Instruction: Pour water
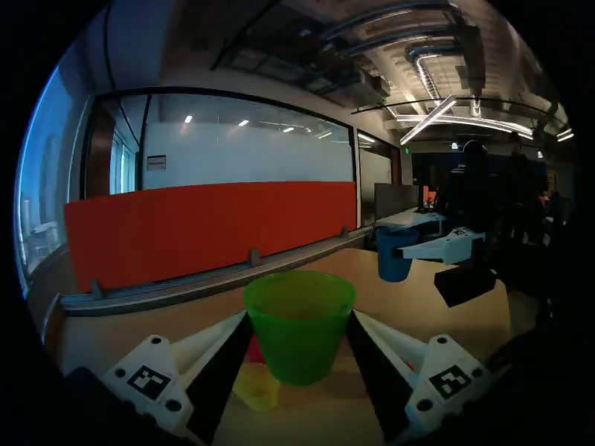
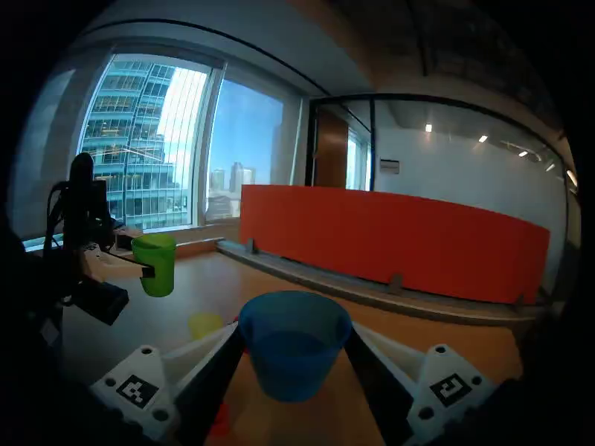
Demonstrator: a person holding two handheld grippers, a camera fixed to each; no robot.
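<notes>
- Cups in left gripper view, three: one green cup (image 1: 300, 327) clamped between the left tongs (image 1: 297, 318), one blue cup (image 1: 392, 253) held aloft farther off, one yellow cup (image 1: 257, 386) below on the wooden worktop (image 1: 416, 305); orange partition (image 1: 208, 223) behind
- Right gripper view, three cups again: right tongs (image 2: 294, 331) clamp the blue cup, green cup off left, yellow cup on the worktop; tall windows (image 2: 141, 141) beyond

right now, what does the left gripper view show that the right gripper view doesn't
Left gripper view: the green cup up close between the left gripper's fingers, ceiling strip lights, and office desks behind the right gripper.
Right gripper view: the blue cup up close between the right gripper's fingers, and tall windows with city towers outside.
Both: the two held cups, the yellow cup on the wooden table, the orange partition and the glass wall.
</notes>
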